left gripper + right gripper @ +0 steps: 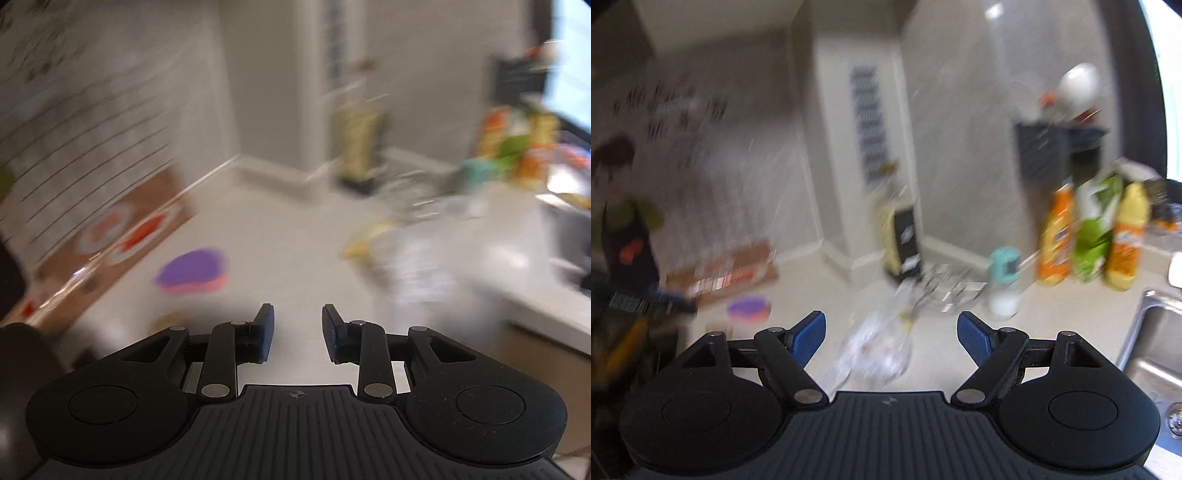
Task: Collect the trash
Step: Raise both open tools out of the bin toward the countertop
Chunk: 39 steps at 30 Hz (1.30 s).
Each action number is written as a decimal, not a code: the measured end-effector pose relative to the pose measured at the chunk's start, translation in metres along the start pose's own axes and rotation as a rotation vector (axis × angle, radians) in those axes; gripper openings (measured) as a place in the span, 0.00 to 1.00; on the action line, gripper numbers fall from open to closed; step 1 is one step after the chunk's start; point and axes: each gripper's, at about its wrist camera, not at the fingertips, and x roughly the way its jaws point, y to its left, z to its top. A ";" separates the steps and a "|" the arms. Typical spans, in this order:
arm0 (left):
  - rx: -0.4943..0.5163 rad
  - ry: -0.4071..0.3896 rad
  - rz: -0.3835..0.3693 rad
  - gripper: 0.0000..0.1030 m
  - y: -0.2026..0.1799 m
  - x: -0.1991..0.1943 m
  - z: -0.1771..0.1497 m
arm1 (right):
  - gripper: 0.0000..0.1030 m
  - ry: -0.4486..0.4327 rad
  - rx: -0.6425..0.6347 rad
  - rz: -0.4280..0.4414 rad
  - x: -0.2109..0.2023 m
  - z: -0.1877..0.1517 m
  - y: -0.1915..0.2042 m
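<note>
Crumpled clear plastic wrapper (875,350), the likeliest piece of trash here, lies loose on the pale countertop (827,280), showing between and beyond the spread fingers of the right gripper (891,334) without touching either blue pad. Its long axis seems to run from near the gripper's base up and away toward the wire rack (945,284) (blur makes its outline uncertain). In the left wrist view the same wrapper (417,269) is only a pale smear right of centre.

Right gripper is released, jaws wide and empty, probably set that broad so they can straddle the bulky crumple. Left gripper (297,332) stands partly apart with nothing between its pads, free to steady or gather.

Further out, a purple and pink lid (192,271) lies flat near a brown cardboard box (110,236) against the wall. Three cleaning bottles (1089,236) stand upright beside the sink (1156,332), parked within reach of washing up rather than discarded, I judge.
</note>
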 end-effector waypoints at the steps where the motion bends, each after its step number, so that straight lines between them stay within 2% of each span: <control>1: -0.036 0.034 0.033 0.31 0.019 0.012 0.004 | 0.78 0.028 -0.019 0.020 0.013 -0.003 0.005; 4: -0.189 0.144 0.114 0.31 0.068 0.057 0.015 | 0.78 0.068 -0.083 0.072 0.038 -0.010 0.017; 7: -0.306 0.243 0.196 0.31 0.097 0.103 0.021 | 0.78 0.070 -0.143 0.124 0.056 -0.019 0.020; 12: -0.352 0.304 0.310 0.31 0.117 0.143 0.030 | 0.78 0.054 -0.228 0.177 0.072 -0.035 0.015; 18: -0.332 0.366 0.305 0.33 0.116 0.166 0.030 | 0.78 0.061 -0.254 0.221 0.091 -0.045 -0.003; 22: -0.258 0.387 0.377 0.35 0.114 0.186 0.027 | 0.77 0.088 -0.207 0.225 0.107 -0.055 -0.015; 27: -0.207 0.379 0.415 0.37 0.113 0.189 0.025 | 0.77 0.138 -0.197 0.208 0.119 -0.070 -0.024; 32: -0.201 0.405 0.455 0.38 0.121 0.192 0.022 | 0.77 0.166 -0.177 0.201 0.122 -0.077 -0.031; 35: -0.229 0.406 0.453 0.43 0.129 0.193 0.020 | 0.77 0.166 -0.175 0.202 0.120 -0.079 -0.033; 39: -0.254 0.403 0.462 0.44 0.138 0.197 0.019 | 0.77 0.161 -0.178 0.200 0.118 -0.081 -0.037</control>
